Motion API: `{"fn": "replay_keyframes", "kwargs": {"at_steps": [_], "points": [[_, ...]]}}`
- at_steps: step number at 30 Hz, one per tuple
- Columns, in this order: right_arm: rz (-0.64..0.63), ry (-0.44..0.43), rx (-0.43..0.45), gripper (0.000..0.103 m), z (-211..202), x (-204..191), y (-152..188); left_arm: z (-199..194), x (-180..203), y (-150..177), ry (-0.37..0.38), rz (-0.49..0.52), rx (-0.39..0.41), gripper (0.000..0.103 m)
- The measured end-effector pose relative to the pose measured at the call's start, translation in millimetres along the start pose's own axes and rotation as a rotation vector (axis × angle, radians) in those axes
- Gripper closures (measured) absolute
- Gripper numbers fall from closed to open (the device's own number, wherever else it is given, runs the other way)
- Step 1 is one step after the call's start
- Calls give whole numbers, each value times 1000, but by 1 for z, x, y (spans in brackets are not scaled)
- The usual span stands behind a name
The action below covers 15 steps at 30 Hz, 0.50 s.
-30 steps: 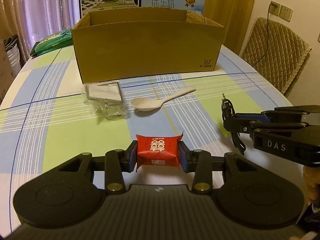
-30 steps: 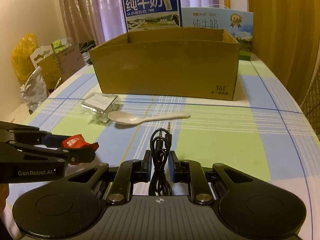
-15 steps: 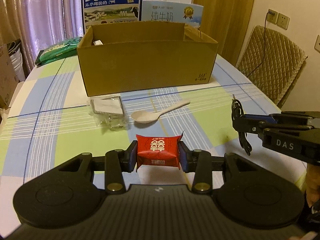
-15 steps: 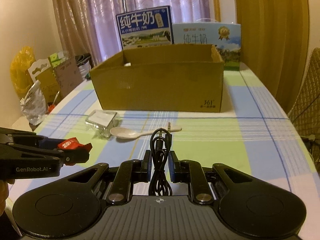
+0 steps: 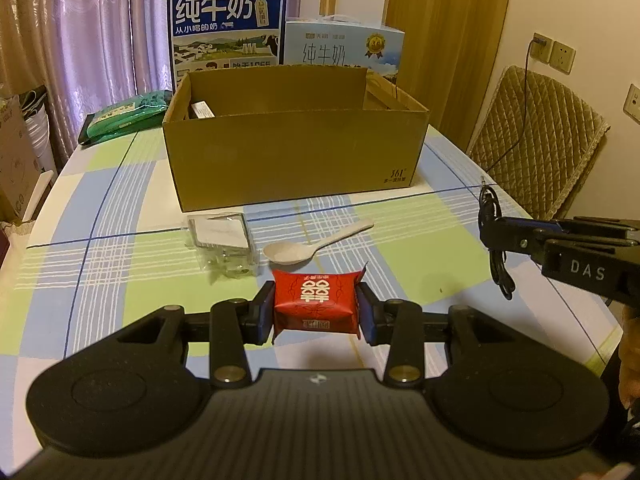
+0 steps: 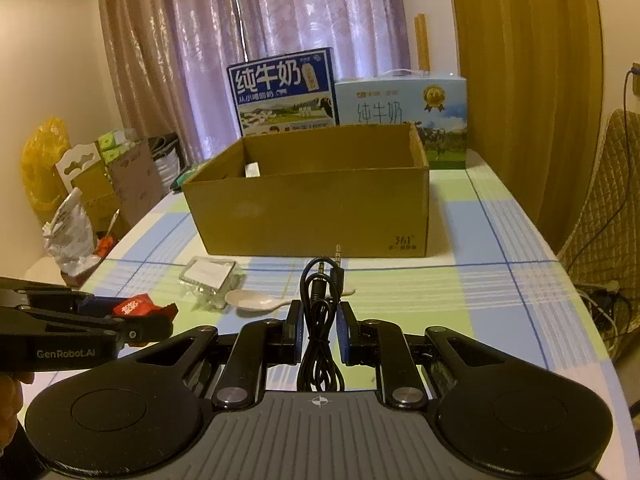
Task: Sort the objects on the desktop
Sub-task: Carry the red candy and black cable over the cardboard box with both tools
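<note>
My left gripper [image 5: 316, 312] is shut on a red candy packet [image 5: 316, 305], held above the checked tablecloth. My right gripper [image 6: 319, 330] is shut on a coiled black audio cable [image 6: 322, 312] whose plugs point up. Each gripper shows in the other's view: the right one [image 5: 494, 232] at the right edge, the left one [image 6: 160, 322] at the lower left. An open cardboard box [image 5: 294, 158] stands ahead, with a small white item [image 5: 202, 110] inside at its left. On the cloth before the box lie a clear plastic packet [image 5: 222, 240] and a white spoon [image 5: 310, 246].
Two milk cartons [image 5: 228, 28] stand behind the box. A green bag [image 5: 124, 118] lies at the table's far left. A quilted chair [image 5: 536, 140] stands to the right, and bags and cardboard [image 6: 80, 184] crowd the floor on the left.
Both grippers have risen and pulled back from the box with their loads still held. The box now looks smaller and its inside is visible.
</note>
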State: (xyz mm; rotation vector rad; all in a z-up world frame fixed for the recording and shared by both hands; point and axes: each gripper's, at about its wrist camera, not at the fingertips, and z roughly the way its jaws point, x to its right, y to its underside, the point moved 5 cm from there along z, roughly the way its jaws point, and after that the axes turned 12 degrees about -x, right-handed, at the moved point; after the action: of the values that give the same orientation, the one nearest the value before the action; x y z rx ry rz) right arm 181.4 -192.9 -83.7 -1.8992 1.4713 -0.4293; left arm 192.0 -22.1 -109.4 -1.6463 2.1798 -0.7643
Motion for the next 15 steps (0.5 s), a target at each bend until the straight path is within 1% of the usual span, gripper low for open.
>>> {"fn": "replay_keyframes", "kwargs": {"at_steps": [6, 15], "points": [[2, 3, 17, 89, -1, 5, -14, -2, -8, -16, -1, -1, 17, 67], [-5, -2, 75, 89, 3, 13, -61, -5, -22, -67, -11, 20, 72, 67]]}}
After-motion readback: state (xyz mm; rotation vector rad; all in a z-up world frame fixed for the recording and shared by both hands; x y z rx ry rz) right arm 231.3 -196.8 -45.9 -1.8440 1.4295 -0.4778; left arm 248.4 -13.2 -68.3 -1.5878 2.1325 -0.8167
